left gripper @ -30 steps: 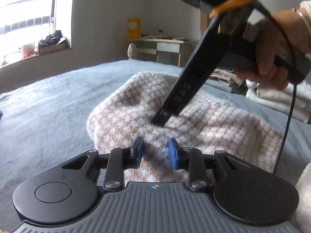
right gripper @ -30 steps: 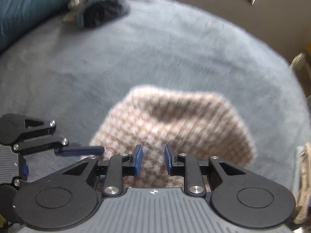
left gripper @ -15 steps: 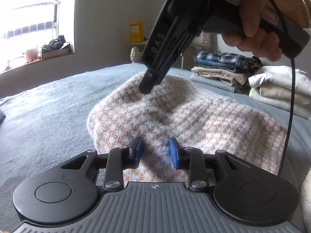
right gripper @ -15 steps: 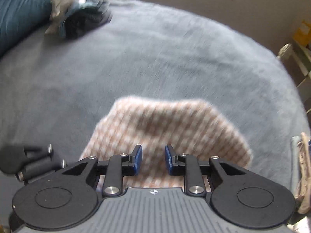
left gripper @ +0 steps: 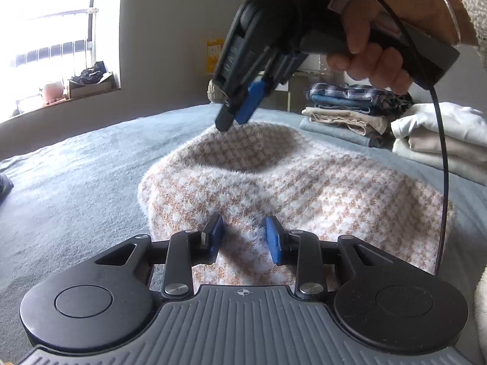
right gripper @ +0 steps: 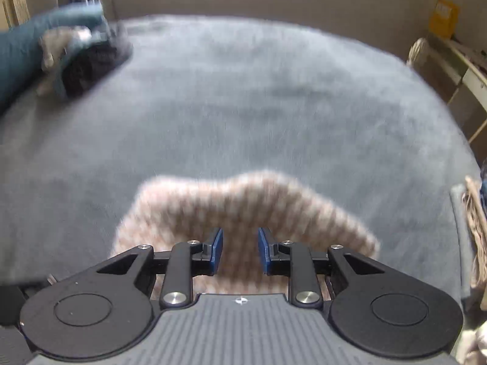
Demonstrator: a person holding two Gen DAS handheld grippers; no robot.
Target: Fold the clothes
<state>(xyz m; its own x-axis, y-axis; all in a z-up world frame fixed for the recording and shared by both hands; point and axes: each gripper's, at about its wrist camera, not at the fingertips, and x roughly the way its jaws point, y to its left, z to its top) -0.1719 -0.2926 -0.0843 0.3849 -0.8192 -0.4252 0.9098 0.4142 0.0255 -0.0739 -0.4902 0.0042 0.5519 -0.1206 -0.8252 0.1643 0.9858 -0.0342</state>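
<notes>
At the near edge of the bed [left gripper: 76, 182], left gripper [left gripper: 244, 238] — blue pads parted a little, nothing pinched, poised low over the near part of the folded houndstooth sweater [left gripper: 304, 188]; whether the pads brush the fuzzy knit cannot be told. Placement and gap much as a second ago.

Above the sweater's far edge, right gripper [left gripper: 240, 112] — held in a hand [left gripper: 380, 39], tips angled down and clear of the cloth. A second ago its tips pressed into the middle of the sweater; it has since lifted away and rolled, so a blue pad now faces the left camera. From its own camera, right gripper [right gripper: 240, 251] has pads slightly apart with nothing between them, and the sweater [right gripper: 243, 206] lies blurred beneath, lower in view than before.

Sweater: pink-and-white check, folded into a compact pad on the grey-blue bed cover, shape unchanged.

Beyond, right side: stack of folded clothes [left gripper: 350, 106] and cream folded pile [left gripper: 435, 140] on the bed.
Far left corner: dark crumpled garments [right gripper: 85, 64], beside a teal pillow [right gripper: 18, 51].
Background: window sill [left gripper: 61, 97], yellow box [left gripper: 214, 56].
</notes>
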